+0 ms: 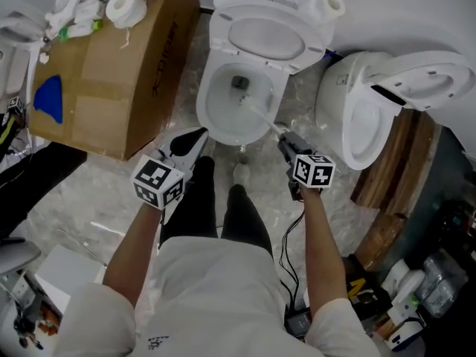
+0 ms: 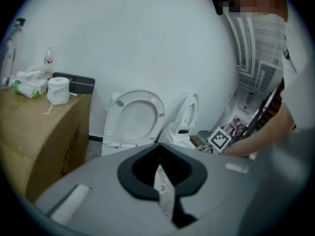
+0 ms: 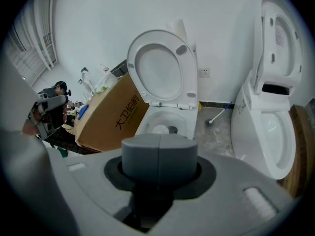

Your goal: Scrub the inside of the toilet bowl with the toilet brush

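A white toilet [image 1: 217, 117] stands straight ahead with its seat and lid [image 1: 264, 37] raised. The toilet brush [image 1: 262, 114] slants down into the bowl, its head near the dark drain. My right gripper [image 1: 286, 141] is shut on the handle's near end, just in front of the rim. In the right gripper view its jaws [image 3: 159, 156] are pressed together and hide the handle, with the bowl [image 3: 165, 119] beyond. My left gripper [image 1: 197, 136] hovers at the bowl's front left, jaws together and holding nothing. The left gripper view has the raised lid [image 2: 137, 117] above that gripper [image 2: 162, 181].
A cardboard box [image 1: 111, 80] topped with a paper roll [image 1: 124, 7] and clutter stands left of the toilet. A second toilet [image 1: 357, 117] stands close on the right, with wooden planks [image 1: 394, 162] beside it. Another brush [image 3: 216, 118] lies on the floor between the toilets.
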Available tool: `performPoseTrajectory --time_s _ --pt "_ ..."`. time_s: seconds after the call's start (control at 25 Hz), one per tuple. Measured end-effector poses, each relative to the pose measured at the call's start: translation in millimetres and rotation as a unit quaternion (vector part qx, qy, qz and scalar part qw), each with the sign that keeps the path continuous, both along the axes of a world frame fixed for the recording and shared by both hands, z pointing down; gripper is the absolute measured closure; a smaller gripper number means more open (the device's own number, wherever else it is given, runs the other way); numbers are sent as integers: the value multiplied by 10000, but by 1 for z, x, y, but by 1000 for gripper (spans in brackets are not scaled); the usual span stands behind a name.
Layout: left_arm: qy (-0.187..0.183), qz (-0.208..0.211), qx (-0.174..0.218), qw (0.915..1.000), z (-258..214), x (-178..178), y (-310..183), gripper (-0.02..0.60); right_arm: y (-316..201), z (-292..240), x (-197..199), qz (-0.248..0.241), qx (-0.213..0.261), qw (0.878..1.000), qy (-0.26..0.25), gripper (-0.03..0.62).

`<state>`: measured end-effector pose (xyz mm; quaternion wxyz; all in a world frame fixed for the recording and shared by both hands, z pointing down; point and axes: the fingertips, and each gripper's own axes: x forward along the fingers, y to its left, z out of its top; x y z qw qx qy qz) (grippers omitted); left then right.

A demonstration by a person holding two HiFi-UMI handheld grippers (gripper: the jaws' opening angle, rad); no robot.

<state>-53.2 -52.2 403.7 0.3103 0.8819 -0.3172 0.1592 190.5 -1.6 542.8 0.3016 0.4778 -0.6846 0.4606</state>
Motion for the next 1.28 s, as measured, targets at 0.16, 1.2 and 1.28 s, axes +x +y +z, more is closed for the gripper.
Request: performPoseTrajectory --time_s 0.16,1.2,1.28 --pt "1 97 -109 9999 28 7 -3 594 -13 39 9 83 -231 9996 147 448" --pt "-93 238 -385 9989 90 9 -33 594 -20 106 25 97 -913 9928 764 448" --pt "-85 257 -397 9988 92 14 -33 594 -21 106 26 123 -910 9923 832 448"
